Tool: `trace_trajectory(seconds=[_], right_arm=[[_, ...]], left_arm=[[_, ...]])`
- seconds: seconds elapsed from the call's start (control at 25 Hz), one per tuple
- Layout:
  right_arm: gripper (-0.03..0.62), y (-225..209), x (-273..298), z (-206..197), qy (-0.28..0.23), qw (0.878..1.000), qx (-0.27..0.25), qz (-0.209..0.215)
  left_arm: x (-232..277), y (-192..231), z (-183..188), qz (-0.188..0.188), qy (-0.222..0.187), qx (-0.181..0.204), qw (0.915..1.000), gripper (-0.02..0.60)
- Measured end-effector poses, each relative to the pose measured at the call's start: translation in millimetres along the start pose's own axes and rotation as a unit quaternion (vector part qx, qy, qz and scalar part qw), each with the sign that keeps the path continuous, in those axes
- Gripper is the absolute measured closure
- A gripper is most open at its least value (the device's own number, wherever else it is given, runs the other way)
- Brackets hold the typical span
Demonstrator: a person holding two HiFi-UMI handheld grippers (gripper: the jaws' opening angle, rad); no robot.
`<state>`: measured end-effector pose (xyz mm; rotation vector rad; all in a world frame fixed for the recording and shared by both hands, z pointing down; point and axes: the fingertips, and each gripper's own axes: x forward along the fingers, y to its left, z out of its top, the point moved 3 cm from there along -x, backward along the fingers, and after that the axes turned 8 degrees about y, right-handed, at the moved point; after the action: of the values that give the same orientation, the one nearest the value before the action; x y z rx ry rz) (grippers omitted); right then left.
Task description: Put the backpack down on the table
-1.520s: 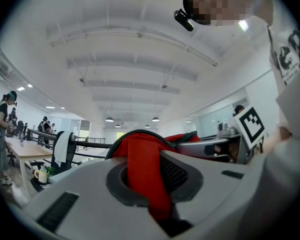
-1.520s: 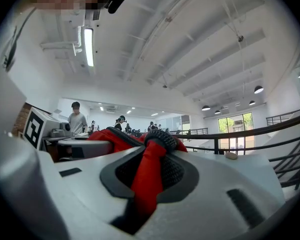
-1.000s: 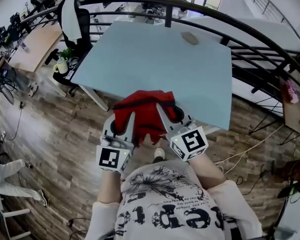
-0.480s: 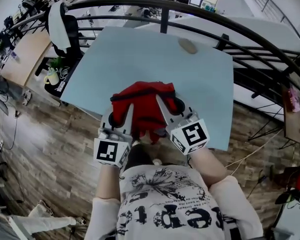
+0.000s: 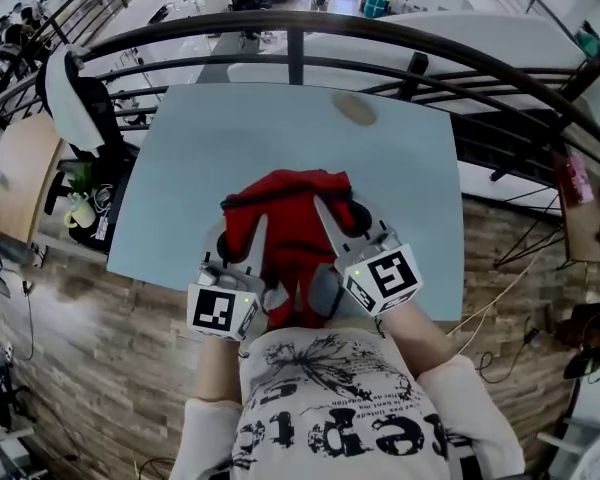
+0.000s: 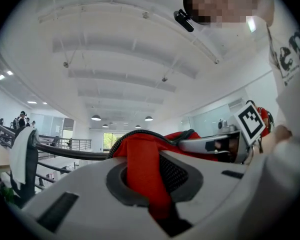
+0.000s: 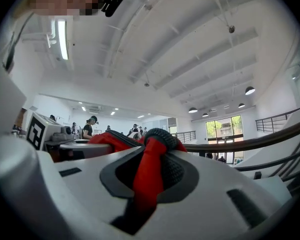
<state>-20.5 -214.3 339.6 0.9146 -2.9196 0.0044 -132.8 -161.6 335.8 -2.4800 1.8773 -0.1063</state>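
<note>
A red backpack (image 5: 292,230) with black trim hangs between my two grippers over the near part of a pale blue table (image 5: 220,158). My left gripper (image 5: 242,230) is shut on a red strap (image 6: 142,176) of the backpack, which runs down through its jaws in the left gripper view. My right gripper (image 5: 338,226) is shut on another red strap with a black padded top (image 7: 151,176). Both grippers point away from me, roughly level. Whether the backpack's underside touches the table is hidden.
A small brownish object (image 5: 355,109) lies on the table's far part. A curved black railing (image 5: 310,28) runs behind the table. An office chair with a white cloth (image 5: 75,103) stands at the left. Wooden floor (image 5: 100,348) lies beneath me.
Both grippers and the backpack have moved forward together, from the table's near edge to over its surface. The grips on the straps are the same.
</note>
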Motion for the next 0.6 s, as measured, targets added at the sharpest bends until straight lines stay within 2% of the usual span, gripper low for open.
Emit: trace_trajectory(seconds=[0.32,0.44,0.6], right_arm=[[0.548,-41,87,-8,0.001,0.998,0.016,-0.063],[0.548,-78,110,4,0.012,0.995,0.038,-0.088],[0.548,-121,141,28,0.013,0.994,0.033,-0.107]], left_arm=[[78,77,-16,-0.061,0.010,0.004,0.9981,0.543],[124,91,-3,-0.080,0.015,0.003,0.9967,0.543],[178,112,18,-0.094,0.009,0.000,0.9955,0.543]])
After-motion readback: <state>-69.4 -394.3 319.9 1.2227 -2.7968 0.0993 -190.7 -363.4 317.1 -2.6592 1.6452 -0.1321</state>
